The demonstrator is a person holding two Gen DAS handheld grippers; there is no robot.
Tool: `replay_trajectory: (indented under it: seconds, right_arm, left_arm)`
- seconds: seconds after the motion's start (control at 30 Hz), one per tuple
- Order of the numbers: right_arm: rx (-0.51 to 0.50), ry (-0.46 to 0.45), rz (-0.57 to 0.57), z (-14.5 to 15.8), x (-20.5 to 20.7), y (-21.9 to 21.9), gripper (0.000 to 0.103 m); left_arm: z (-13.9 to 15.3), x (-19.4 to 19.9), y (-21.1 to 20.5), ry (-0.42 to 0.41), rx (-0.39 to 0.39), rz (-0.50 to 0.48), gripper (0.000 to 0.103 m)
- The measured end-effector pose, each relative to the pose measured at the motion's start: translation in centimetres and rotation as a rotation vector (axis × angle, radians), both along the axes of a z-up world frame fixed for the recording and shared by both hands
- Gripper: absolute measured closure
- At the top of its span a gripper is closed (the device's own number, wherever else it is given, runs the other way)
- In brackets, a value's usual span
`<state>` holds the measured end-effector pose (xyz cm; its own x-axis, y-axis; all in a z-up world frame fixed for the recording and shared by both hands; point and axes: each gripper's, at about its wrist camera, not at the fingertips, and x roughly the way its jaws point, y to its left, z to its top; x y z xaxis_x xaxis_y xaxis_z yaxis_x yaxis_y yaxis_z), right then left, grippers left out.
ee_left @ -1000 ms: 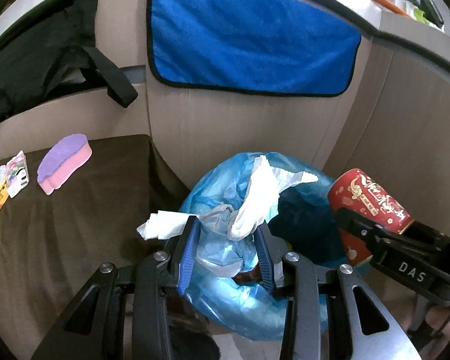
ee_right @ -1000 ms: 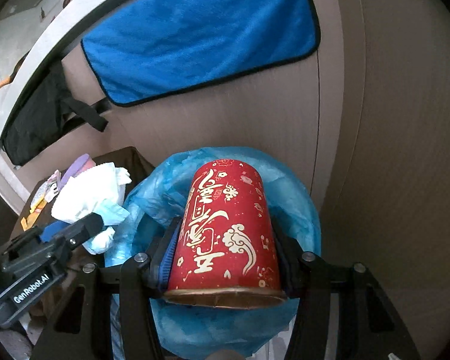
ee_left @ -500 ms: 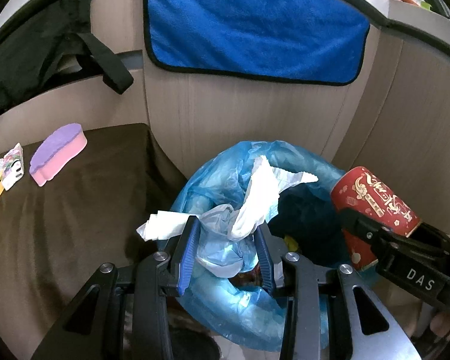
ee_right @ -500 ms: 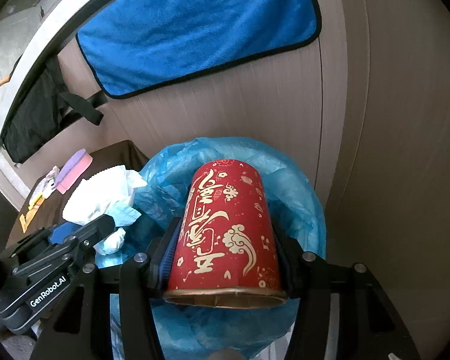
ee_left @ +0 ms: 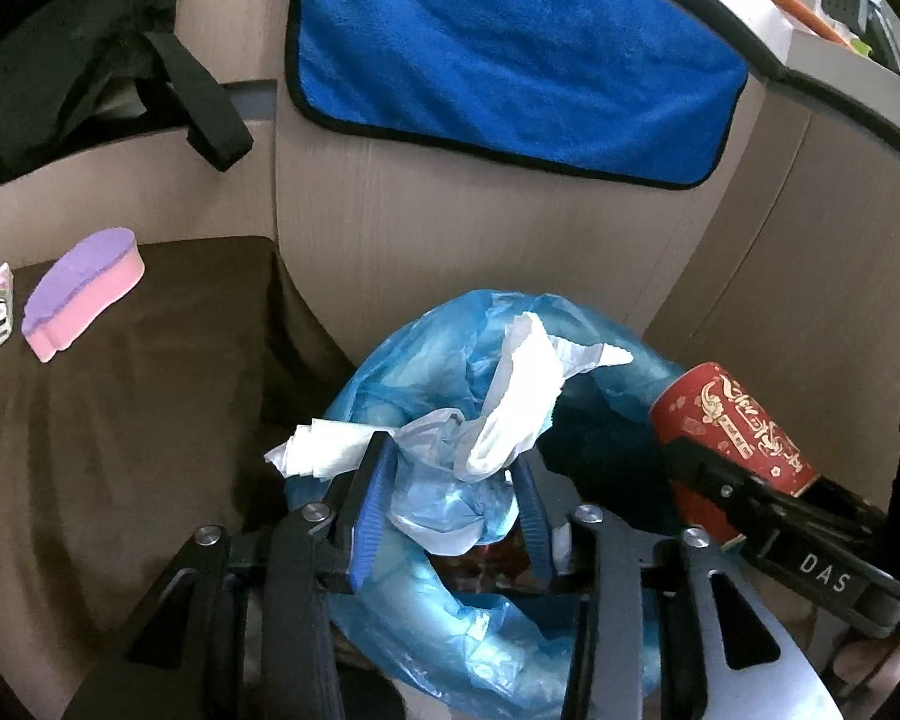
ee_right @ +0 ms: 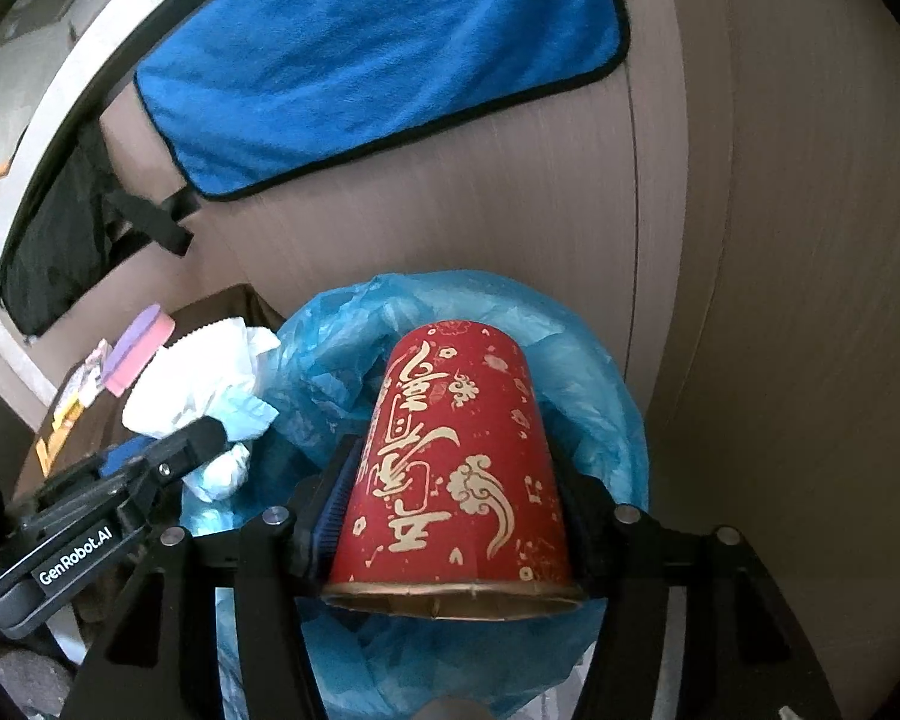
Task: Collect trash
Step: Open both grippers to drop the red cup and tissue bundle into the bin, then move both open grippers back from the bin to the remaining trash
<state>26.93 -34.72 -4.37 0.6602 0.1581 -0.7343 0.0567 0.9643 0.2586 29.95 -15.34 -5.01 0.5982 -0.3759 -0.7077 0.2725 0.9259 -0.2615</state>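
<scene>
crumpled tissue wad (ee_left: 510, 414): white with pale blue plastic, bunched and hanging over the bin's near rim | red paper cup (ee_right: 456, 468): gold lettering and cloud motifs, tipped base-forward, open mouth nearest the right wrist camera, above the bin | blue bin liner (ee_left: 468, 630): crinkled, translucent, mouth open

Blue towel (ee_left: 510, 54) hanging on panel; purple-pink sponge (ee_left: 81, 291) on brown cushion (ee_left: 126, 420).

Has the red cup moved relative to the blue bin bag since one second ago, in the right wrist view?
No. The red cup sits between the right gripper fingers over the bin bag, as before; the jaws are opening.
</scene>
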Motion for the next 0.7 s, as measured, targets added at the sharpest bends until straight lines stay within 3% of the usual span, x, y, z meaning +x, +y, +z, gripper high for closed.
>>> replay_trajectory:
  seconds: [0.27, 0.53, 0.7]
  right_arm:
    - [0.042, -0.021, -0.027, 0.5, -0.3, -0.8, 0.040]
    - [-0.021, -0.037, -0.031, 1.1, 0.5, 0.0, 0.038]
    - [-0.079, -0.060, 0.042, 1.4, 2.9, 1.4, 0.038]
  left_arm:
    - [1.1, 0.0, 0.8, -0.012, -0.054, -0.003, 0.030]
    - [2.2, 0.9, 3.1, -0.021, -0.068, -0.056, 0.020]
    - [3.0, 3.0, 6.2, -0.019, -0.064, -0.061, 0.019]
